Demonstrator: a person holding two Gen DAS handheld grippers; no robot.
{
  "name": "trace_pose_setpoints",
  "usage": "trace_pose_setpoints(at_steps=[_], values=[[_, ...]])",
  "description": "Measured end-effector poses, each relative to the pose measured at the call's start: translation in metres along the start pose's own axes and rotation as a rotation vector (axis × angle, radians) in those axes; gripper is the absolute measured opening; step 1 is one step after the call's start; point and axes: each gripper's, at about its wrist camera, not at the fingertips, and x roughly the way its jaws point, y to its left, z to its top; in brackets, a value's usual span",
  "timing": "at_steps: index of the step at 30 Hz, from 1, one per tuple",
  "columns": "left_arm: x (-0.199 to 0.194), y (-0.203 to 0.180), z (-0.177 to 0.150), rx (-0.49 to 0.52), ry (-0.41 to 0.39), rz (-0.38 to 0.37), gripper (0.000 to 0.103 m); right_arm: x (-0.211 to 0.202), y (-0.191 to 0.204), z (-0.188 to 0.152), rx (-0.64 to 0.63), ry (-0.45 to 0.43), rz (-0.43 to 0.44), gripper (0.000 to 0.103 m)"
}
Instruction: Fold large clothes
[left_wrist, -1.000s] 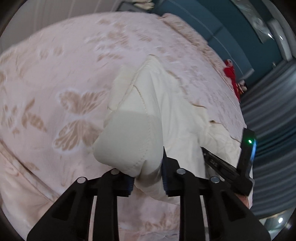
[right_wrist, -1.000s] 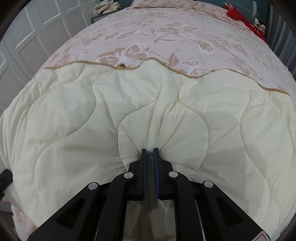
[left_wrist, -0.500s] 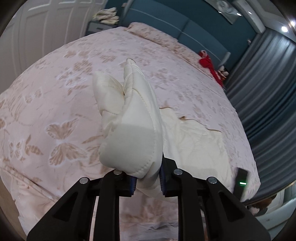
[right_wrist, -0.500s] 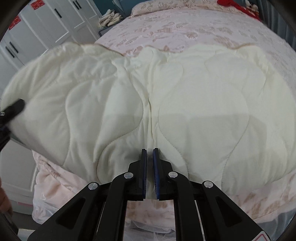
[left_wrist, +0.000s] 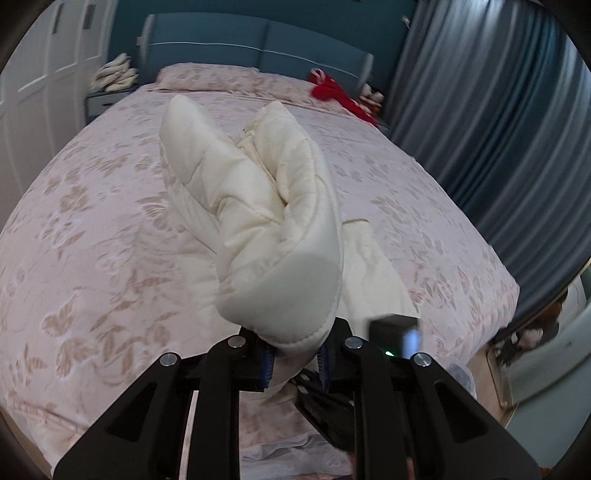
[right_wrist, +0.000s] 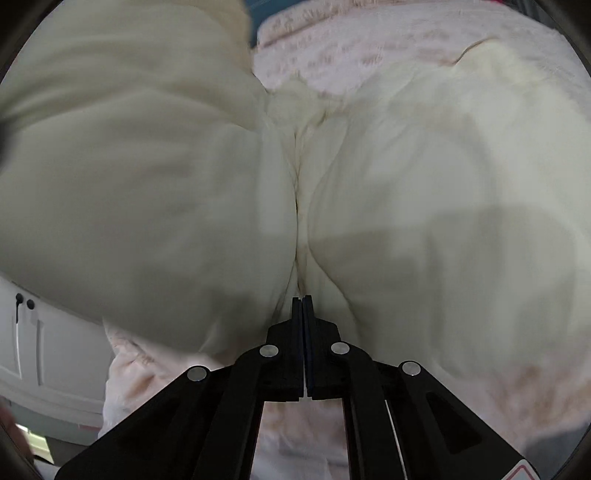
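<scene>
still life in cream: quilted fabric gripped at both ends over a pink bed

broadly, a bed with a pink butterfly-print cover fills the space beyond the left fingers, running up to a teal headboard, with grey-blue curtains off to their right and white cupboard doors off to their left. a cream quilted garment rises straight ahead of the left gripper, its padded, stitched edge bunched into two thick lobes that stand up above the fingertips, while more of the cloth trails down onto the bed behind and to the right of them. the left jaws sit narrow, pinched on that bunched edge. in the right wrist view the same cream fabric billows close and blurred on both sides of the right gripper, with a deep crease running straight away from the fingertips; those jaws are pressed all but together on a thin fold of it. a red item lies far ahead near the headboard, and a folded pale pile sits on a stand beyond the left fingers.
</scene>
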Motion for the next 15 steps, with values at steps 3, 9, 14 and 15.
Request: trace_pose_setpoints(at_steps=[3, 9, 14, 15], values=[[0.018, -0.018, 0.004, 0.023, 0.041, -0.018, 0.017, -0.032, -0.014, -0.014, 0.006, -0.012, -0.037, 0.005], [0.066, -0.058, 0.000, 0.057, 0.141, -0.032, 0.017, -0.077, -0.058, -0.027, 0.083, -0.052, -0.124, 0.005], [0.098, -0.080, -0.015, 0.079, 0.218, -0.030, 0.017, -0.090, -0.084, -0.034, 0.151, -0.073, -0.165, 0.006], [0.105, -0.085, -0.018, 0.085, 0.231, -0.025, 0.017, -0.092, -0.088, -0.036, 0.159, -0.076, -0.167, 0.006]])
